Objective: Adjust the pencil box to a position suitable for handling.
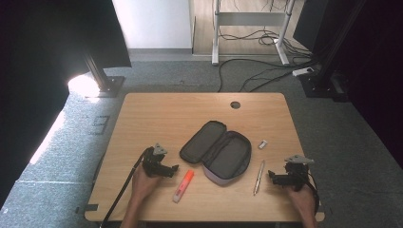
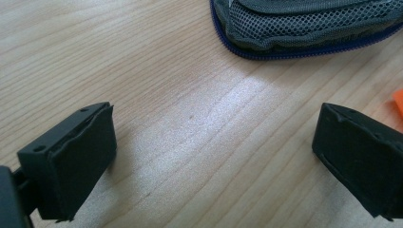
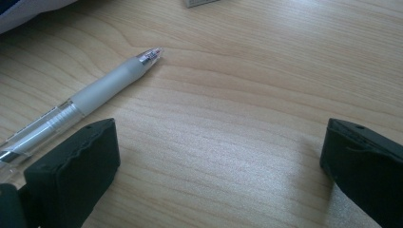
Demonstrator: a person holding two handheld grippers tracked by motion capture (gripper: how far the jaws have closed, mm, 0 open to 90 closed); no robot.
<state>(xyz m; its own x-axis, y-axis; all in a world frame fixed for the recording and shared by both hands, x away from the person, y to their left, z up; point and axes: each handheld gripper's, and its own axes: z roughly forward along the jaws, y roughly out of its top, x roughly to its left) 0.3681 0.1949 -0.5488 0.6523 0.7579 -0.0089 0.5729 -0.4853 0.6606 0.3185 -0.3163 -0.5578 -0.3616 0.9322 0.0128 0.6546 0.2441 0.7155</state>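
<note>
A grey pencil case [image 1: 216,151] lies unzipped and spread open in the middle of the wooden table [image 1: 157,114]; its mesh lining and blue zipper [image 2: 304,28] fill the top of the left gripper view. An orange highlighter [image 1: 183,185] lies just right of my left gripper [image 1: 174,168], and its orange tip [image 2: 398,100] peeks in at the right edge. A clear pen [image 1: 259,177] lies left of my right gripper [image 1: 272,175], with its tip [image 3: 95,90] by the left jaw. Both grippers [image 2: 214,166] [image 3: 218,166] are open and hold nothing.
A small white eraser [image 1: 263,144] lies right of the case, its corner [image 3: 199,2] at the top of the right gripper view. A round cable hole [image 1: 235,104] sits near the table's far edge. Cables and desk legs lie on the floor beyond.
</note>
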